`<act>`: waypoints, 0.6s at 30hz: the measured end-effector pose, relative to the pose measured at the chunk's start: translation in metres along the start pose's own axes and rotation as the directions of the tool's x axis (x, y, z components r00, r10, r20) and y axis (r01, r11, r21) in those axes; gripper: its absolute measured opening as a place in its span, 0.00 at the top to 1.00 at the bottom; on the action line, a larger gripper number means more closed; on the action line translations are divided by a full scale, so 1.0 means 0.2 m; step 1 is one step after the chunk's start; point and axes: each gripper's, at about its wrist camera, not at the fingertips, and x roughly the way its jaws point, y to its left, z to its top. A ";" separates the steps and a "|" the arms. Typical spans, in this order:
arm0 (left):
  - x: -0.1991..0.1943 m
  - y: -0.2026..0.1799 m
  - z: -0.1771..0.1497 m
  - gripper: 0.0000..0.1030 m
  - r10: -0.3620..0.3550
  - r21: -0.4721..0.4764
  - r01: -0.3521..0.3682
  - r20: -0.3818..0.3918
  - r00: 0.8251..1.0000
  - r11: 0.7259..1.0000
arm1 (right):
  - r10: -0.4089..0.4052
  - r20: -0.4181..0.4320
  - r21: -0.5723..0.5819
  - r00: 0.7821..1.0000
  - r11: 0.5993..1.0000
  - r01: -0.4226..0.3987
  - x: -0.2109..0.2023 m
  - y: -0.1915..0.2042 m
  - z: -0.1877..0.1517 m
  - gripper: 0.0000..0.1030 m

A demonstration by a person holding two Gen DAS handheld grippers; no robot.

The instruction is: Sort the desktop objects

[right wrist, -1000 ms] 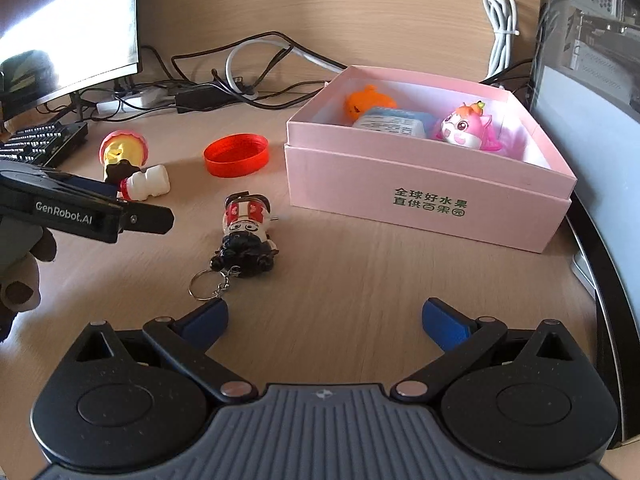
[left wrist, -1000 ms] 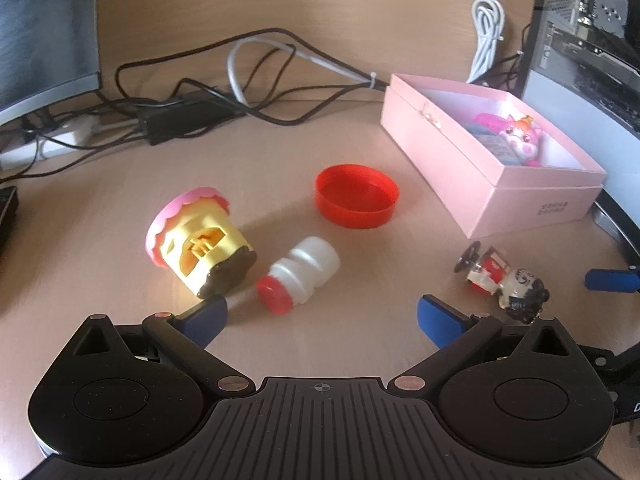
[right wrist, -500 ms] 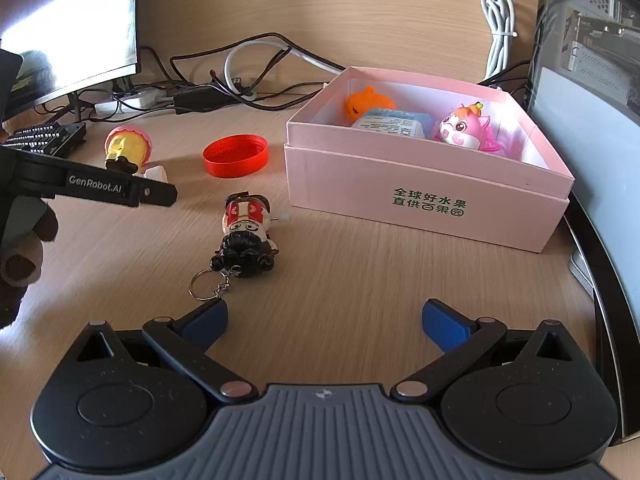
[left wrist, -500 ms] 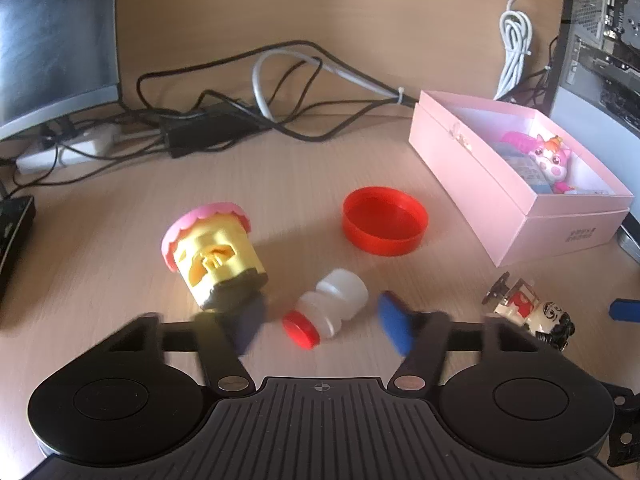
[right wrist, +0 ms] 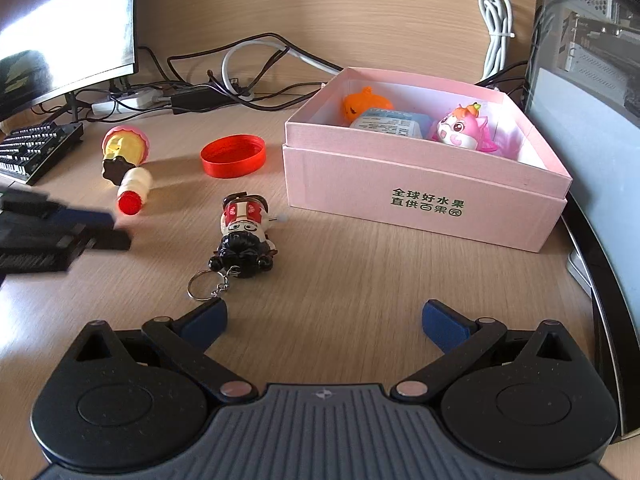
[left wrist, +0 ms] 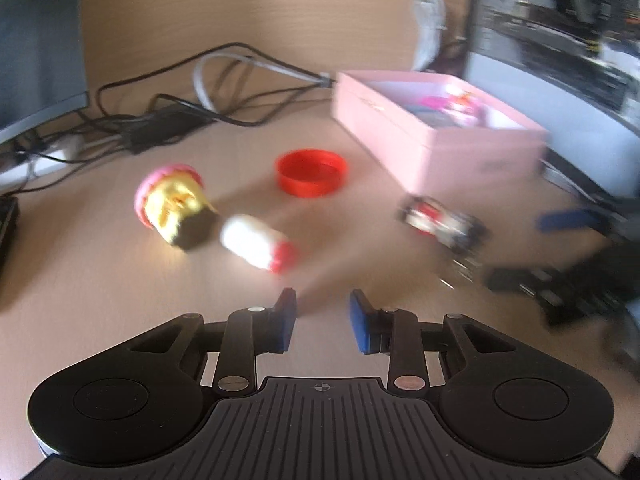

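A small white bottle with a red cap lies on the wooden desk beside a pink-and-yellow cupcake toy. A red lid lies behind them. A doll keychain lies in front of the pink box, which holds an orange pumpkin toy, a packet and a pink figure. My left gripper is empty, its jaws a narrow gap apart, just short of the bottle; the view is blurred. My right gripper is open and empty, near the keychain.
A monitor, a keyboard and a tangle of cables fill the back left. A computer case stands at the right, close to the box.
My left gripper's jaws have narrowed from wide open to a small gap without taking hold of anything. The bottle has turned on the desk. The left gripper has shifted; the right one has stayed still.
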 end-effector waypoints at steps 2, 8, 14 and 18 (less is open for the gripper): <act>-0.05 -0.04 -0.04 0.65 -0.027 0.023 0.027 0.001 1.000 0.999 | -0.014 0.002 0.004 1.000 1.000 0.014 0.00 0.01 0.00 0.00; -0.09 -0.05 -0.09 0.42 -0.015 0.028 0.015 0.007 1.000 1.000 | -0.048 0.007 0.016 0.999 0.999 0.048 -0.01 0.03 -0.01 0.00; -0.05 0.03 -0.06 0.29 0.015 -0.031 -0.015 0.027 1.000 0.999 | -0.049 0.004 0.030 0.999 0.998 0.049 -0.01 0.03 -0.01 0.00; -0.02 0.04 -0.03 0.27 0.006 -0.045 -0.005 0.027 1.000 0.999 | -0.041 0.000 0.044 0.999 0.998 0.041 -0.01 0.02 -0.01 0.00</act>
